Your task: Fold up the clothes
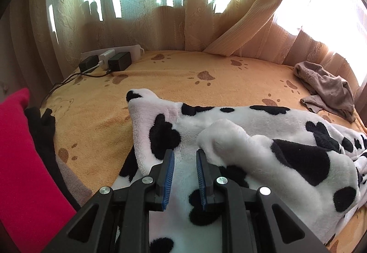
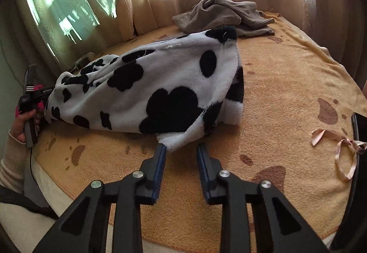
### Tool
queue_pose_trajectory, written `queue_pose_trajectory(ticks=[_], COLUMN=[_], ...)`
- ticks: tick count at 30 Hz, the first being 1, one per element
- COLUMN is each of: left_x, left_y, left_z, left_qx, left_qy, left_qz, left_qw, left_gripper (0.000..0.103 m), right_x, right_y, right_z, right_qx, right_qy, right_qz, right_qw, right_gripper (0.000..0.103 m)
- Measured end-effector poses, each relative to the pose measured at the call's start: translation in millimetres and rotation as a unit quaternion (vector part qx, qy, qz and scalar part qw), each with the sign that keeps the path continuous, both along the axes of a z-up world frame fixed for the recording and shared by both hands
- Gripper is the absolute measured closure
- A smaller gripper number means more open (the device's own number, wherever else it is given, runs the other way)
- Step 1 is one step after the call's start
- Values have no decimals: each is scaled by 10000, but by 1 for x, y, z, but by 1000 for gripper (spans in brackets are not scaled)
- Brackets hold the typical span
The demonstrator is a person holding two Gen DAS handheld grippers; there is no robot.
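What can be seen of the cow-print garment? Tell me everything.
The cow-print garment is plush white fleece with black blotches, lying crumpled and partly folded over itself on the orange paw-print blanket. The open left gripper hovers over its near part, a thick roll beside its right finger. A corner lies at the open right gripper, against its left finger, unpinched. A brown garment lies beyond it.

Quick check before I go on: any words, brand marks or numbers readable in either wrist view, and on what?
White print on the left gripper's black handle, seen from the right wrist view: too small and blurred to read.
Black chargers on the white power strip: no legible marking.
Cow-print garment, brown garment, paw-print blanket: patterns only, no text.
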State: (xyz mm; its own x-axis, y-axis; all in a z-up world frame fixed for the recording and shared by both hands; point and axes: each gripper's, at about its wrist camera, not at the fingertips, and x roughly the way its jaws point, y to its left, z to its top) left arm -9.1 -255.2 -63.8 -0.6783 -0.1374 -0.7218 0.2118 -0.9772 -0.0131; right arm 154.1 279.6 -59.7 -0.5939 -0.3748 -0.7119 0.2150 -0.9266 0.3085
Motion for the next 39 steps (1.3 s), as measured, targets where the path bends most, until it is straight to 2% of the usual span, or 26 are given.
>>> queue_pose_trajectory(ticks=[3,5,6,9,11,13,15,16,17,18,19,23,24,25,26,27,28,30,31,35,39], left_x=[-4,-8,-12,-23,-25,-27,-27,-27,-27,-27,-28,-29,-30,-31,-31,-32,-33,-35,-36,-32,-22], left_y=[-5,-10,-13,-22,-35,-49,-51,-50,-49,-47,-46,-47,-47,-47,-48,-50,-51,-58,-61,-53,-38], left_z=[-1,-3,-8,-26,-33,-40,-41,-41,-41,-41,-42,-41,-41,-41,-41,-42,-42,-44,-45,-37,-20], left_qx=[10,19,0,-57,262,619,730,701,653,605,557,570,540,521,516,512,509,674,780,677,511], left_qy=[1,-16,-73,-294,-262,-207,-213,-219,-226,-232,-239,-269,-292,-314,-311,-303,-294,-230,-208,-165,-6], left_qz=[-34,-54,-38,61,81,88,68,57,47,36,26,-6,-33,-58,-92,-129,-166,-156,-125,-182,-297], left_qw=[10000,10000,10000,9995,9993,9978,9971,9973,9976,9979,9982,9980,9981,9981,9981,9981,9981,9973,9967,9974,9983], left_gripper=[82,82,82,82,82,82,82,82,82,82,82,82,81,81,81,81,81,81,81,81,81], right_x=[-9,-14,-15,-12,-6,5,15,16,15,13,9,8,8,10,12,14,17,25,24,10,0], right_y=[7,7,3,-8,-9,-11,-13,-12,-8,-3,6,15,16,12,1,-12,-22,-34,-34,-22,-24], right_z=[-3,-4,-3,10,30,60,84,91,92,89,83,69,66,64,60,55,51,43,40,41,64], right_qx=[-438,-508,-349,324,1015,2099,3088,3416,3539,3517,3308,1994,1639,1353,1304,1446,1624,2016,2044,1544,1385], right_qy=[-90,-94,-30,281,697,1370,1957,2102,2081,2005,1857,1603,1549,1492,1459,1459,1486,1536,1459,1199,1539], right_qz=[-214,-282,-262,-65,-113,-311,-538,-589,-549,-545,-585,-472,-431,-301,-126,-39,26,90,92,25,-22], right_qw=[9988,9983,9990,9991,9923,9676,9292,9141,9102,9128,9234,9656,9733,9790,9806,9787,9755,9673,9679,9807,9783], right_gripper=[71,71,72,96,97,98,102,102,102,102,102,99,93,68,47,10,0,0,0,0,0])
